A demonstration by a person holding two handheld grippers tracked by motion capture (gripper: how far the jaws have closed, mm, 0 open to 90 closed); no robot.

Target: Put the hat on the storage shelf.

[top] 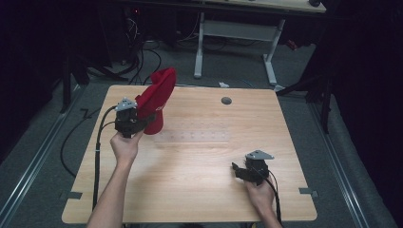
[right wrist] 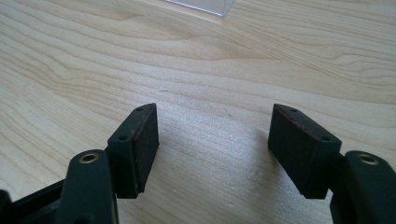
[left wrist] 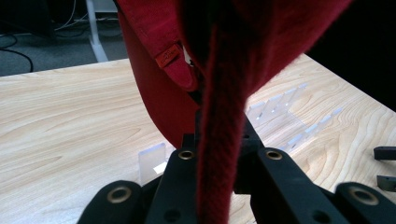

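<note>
Red cap [top: 157, 95]: one item, soft red fabric, held up off the counter [top: 199, 190] at its far left part. Your left claw [top: 145, 122] is pinched shut on a fold of it; in the left gripper view the fabric [left wrist: 219, 154] runs straight down between the two black jaws, which press against it from either side. A small red tab with an orange mark [left wrist: 169, 57] sits on an inner seam. The cap's crown rises above and behind the claw, tilted toward the far edge of the counter.

Left hand [top: 126, 147]: yours, gripping the left claw from below, forearm coming in from the near edge. A black cable [top: 98, 156] trails from it down the left side of the counter.

Right claw [top: 237, 171]: spread wide, with bare wood between its two pads [right wrist: 140, 140]. It rests low over the near right part of the counter, well apart from the cap, held in your right hand [top: 260, 190].

Clear plastic rack [top: 195, 137]: one item, transparent, slotted, lying flat mid-counter, just beside the cap's lower edge on its right.

Counter: light wood grain, with a round grey grommet [top: 226, 100] toward the far side.

Desk frame [top: 237, 35]: white legs, on the floor beyond the counter.
</note>
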